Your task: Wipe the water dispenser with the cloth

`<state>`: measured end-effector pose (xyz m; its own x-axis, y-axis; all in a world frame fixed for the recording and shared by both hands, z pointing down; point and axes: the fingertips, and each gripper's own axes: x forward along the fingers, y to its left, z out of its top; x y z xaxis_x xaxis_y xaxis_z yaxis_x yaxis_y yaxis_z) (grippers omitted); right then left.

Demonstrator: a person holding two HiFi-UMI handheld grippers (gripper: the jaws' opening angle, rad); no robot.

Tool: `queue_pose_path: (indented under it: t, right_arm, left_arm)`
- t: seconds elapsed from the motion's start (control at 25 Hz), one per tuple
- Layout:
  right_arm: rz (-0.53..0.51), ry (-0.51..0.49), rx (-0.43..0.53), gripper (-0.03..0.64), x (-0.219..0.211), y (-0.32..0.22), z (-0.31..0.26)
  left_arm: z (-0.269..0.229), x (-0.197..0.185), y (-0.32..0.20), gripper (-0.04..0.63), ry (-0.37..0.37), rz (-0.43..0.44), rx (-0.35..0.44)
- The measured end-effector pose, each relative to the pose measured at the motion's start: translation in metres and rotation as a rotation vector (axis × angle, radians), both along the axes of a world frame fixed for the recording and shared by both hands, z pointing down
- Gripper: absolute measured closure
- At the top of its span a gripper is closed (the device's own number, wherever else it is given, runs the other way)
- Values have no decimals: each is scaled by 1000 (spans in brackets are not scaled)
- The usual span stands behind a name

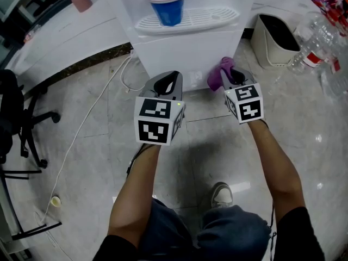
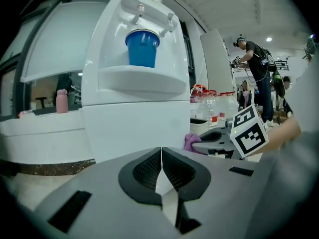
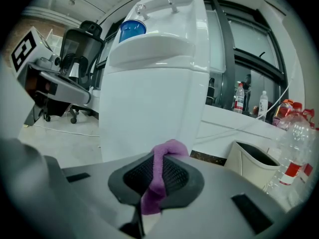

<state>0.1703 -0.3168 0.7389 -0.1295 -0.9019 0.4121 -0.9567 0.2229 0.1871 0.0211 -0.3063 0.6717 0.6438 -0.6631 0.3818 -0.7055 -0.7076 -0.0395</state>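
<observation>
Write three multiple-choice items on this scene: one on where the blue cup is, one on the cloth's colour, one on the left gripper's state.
1. Where on the water dispenser does the blue cup stand?
A. on its drip tray
B. on its top
C. behind it

2. What colour is the cloth?
A. green
B. purple
C. yellow

3. The left gripper is:
A. wide open
B. shut on the cloth
C. shut and empty

Answers:
1 A: the head view shows the cup on the tray.
2 B: purple fabric sits pinched in the right gripper.
3 C: its jaws meet with nothing between them.
</observation>
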Motion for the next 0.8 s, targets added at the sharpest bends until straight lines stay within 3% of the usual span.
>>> queue_pose_path:
  t: [0.36, 0.8]
  right_arm:
    - [-49, -11, 25, 584, -10, 22, -71]
    - [-71, -33, -20, 584, -13, 32, -205]
  left_arm:
    - [-38, 16, 2, 569, 51, -8, -27]
    - [-142, -1, 4, 568, 11, -51, -100]
